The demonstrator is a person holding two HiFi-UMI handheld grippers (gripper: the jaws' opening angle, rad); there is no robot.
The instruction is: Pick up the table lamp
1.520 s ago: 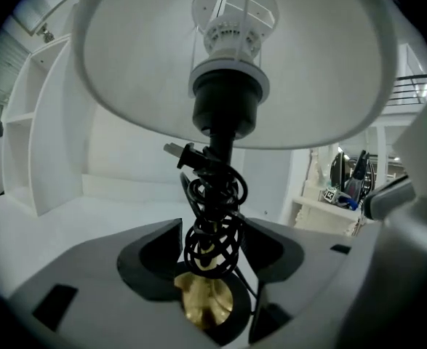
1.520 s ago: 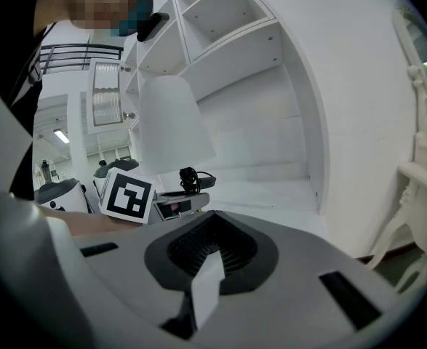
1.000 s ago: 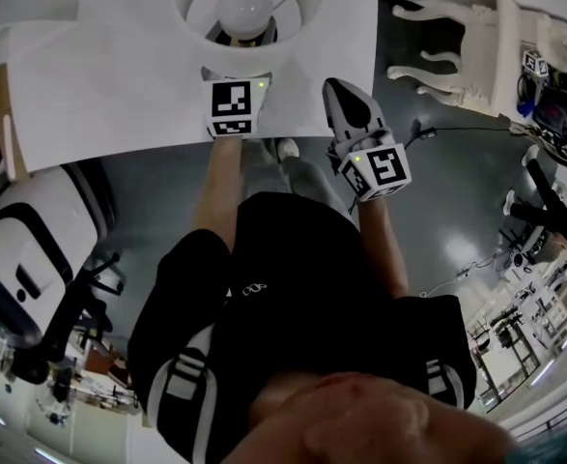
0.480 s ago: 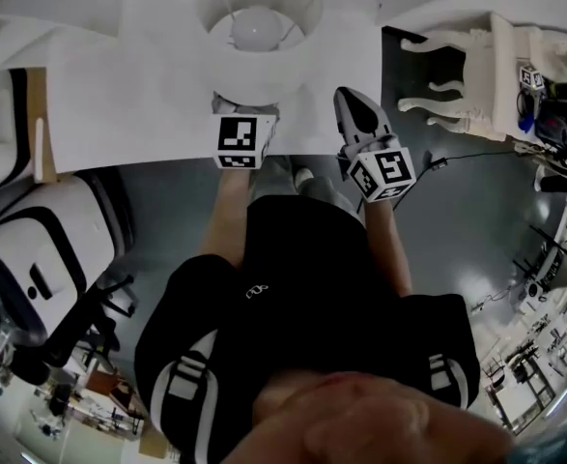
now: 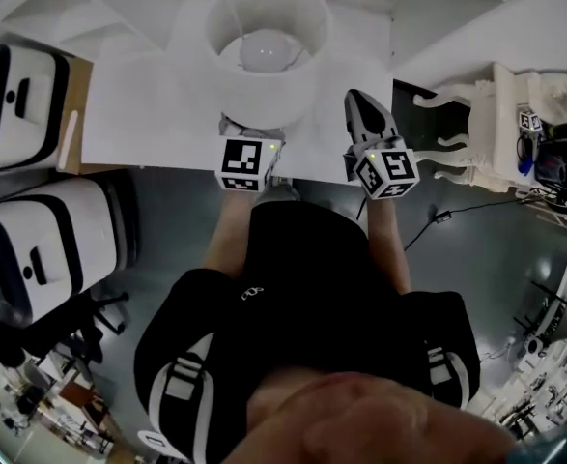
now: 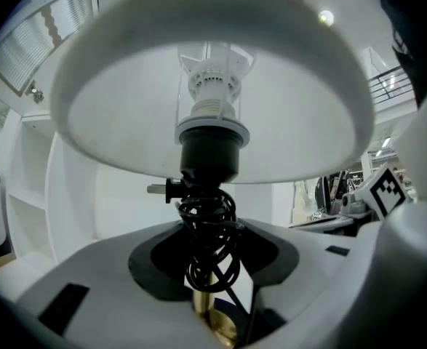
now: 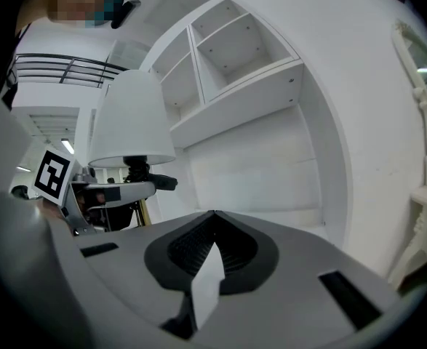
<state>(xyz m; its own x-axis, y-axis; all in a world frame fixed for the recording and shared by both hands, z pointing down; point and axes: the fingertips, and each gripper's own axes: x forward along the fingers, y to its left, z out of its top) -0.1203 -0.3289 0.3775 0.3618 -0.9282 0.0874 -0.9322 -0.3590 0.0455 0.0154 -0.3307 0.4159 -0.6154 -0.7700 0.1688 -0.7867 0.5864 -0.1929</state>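
Clamped in the left gripper (image 6: 212, 271): the table lamp (image 5: 293, 13), taken by its brass stem (image 6: 207, 304), with both jaws pressed against the metal from either side. Wound round that stem just above the jaws, a tangle of black cord (image 6: 210, 227), with the plug (image 6: 161, 190) poking out to the left below the black socket (image 6: 209, 151). Spread wide overhead in the left gripper view, the underside of the white shade (image 6: 118, 115), upright and level.

From the head view, looking straight down into the shade at the bulb (image 5: 262, 51). Placed over the near edge of the white table (image 5: 138, 104), toward its right half, directly above the left gripper's marker cube (image 5: 241, 164). Hard to say whether lifted clear of the tabletop or touching it, with the base hidden under the shade. Tucked so far beneath the shade as to hide the left jaws from above.

Beside the lamp to the right, near the shade but apart from it, the right gripper (image 5: 358, 102). Shut on nothing, with jaw tips pressed together, hovering over the same near edge close to the table's right corner. Ahead of those jaws in the right gripper view, only a white shelf unit (image 7: 235, 64). Off to the left there, the lamp and the left gripper's clasp under the socket. Beyond the table's right end, a white carved stand (image 5: 496, 114) on the grey floor (image 5: 476, 259).
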